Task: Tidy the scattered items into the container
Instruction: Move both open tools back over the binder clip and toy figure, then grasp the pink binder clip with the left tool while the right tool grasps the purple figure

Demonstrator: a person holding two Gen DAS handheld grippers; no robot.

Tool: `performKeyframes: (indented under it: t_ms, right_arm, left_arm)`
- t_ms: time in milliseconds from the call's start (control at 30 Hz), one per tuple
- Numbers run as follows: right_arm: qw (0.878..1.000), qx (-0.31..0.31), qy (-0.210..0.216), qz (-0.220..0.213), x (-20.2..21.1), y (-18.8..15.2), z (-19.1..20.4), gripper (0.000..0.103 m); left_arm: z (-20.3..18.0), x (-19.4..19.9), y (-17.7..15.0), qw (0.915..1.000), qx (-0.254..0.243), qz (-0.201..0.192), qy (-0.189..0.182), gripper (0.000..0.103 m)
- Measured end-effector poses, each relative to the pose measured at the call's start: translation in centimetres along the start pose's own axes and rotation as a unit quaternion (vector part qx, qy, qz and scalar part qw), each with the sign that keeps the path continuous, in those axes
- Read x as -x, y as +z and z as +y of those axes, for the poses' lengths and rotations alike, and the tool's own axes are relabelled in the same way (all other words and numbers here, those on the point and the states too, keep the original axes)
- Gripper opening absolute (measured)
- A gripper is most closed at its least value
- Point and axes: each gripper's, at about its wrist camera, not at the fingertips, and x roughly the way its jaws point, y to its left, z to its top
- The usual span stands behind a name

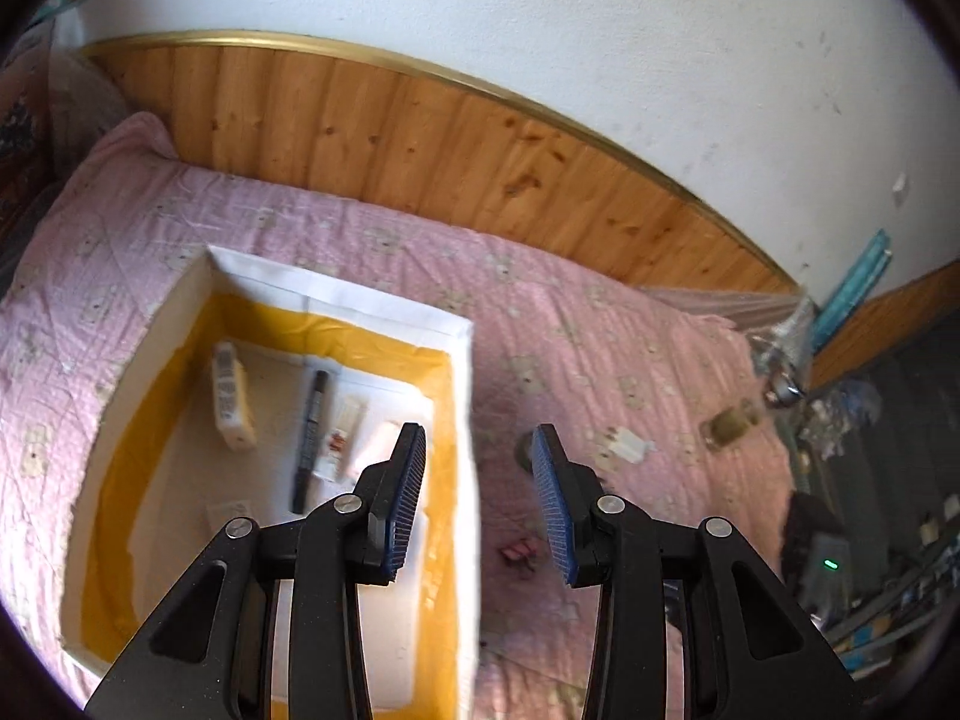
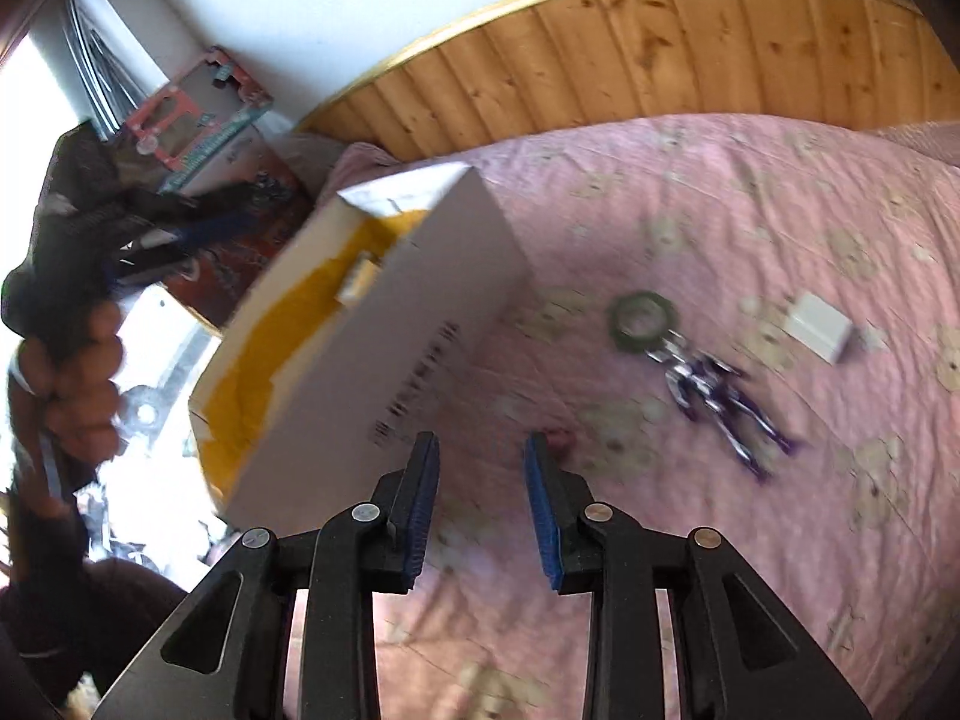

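Observation:
A white cardboard box [image 1: 465,396] with yellow tape inside sits on the pink bedspread [image 1: 600,324]; it also shows in the right wrist view [image 2: 420,300]. Inside lie a black marker [image 1: 311,438], a white packet [image 1: 231,396] and small white items. My left gripper [image 1: 480,501] is open and empty above the box's right wall. My right gripper [image 2: 480,504] is open and empty beside the box. On the bedspread lie a small red item [image 1: 519,552] [image 2: 561,439], a green ring with a silver-purple figure keychain [image 2: 690,360] and a white charger [image 2: 819,327] [image 1: 627,444].
A wooden headboard [image 1: 420,138] runs behind the bed. A brownish small object [image 1: 729,426] lies near the bed's right edge. Clutter and shelves [image 1: 888,510] stand off the right side. A hand [image 2: 84,372] holds the other gripper at left, by boxes [image 2: 198,126].

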Motion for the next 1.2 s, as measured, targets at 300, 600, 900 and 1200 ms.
performKeyframes:
  t_ms: [300, 600, 900, 1200]
  right_arm:
    - [0.997, -0.058, -0.047, -0.025, 1.8, 1.5, -2.7, 0.050]
    - [0.990, -0.029, -0.132, 0.028, -1.2, 2.4, -7.3, 0.052]
    - [0.976, 0.099, -0.183, 0.063, -5.7, 2.8, -7.6, 0.056]
    - [0.975, 0.069, -0.195, 0.085, -6.7, 2.8, -9.6, 0.032]
  left_arm:
    - [-8.4, -1.2, -4.8, 0.9943, -0.095, 0.036, -0.030, 0.043]
    - [-10.0, -9.6, -8.7, 0.9845, -0.123, 0.117, 0.046, 0.052]
    - [-8.8, -16.5, -11.7, 0.9704, -0.143, 0.163, 0.107, 0.054]
    - [-7.3, -19.5, -12.0, 0.9754, -0.124, 0.138, 0.119, 0.056]
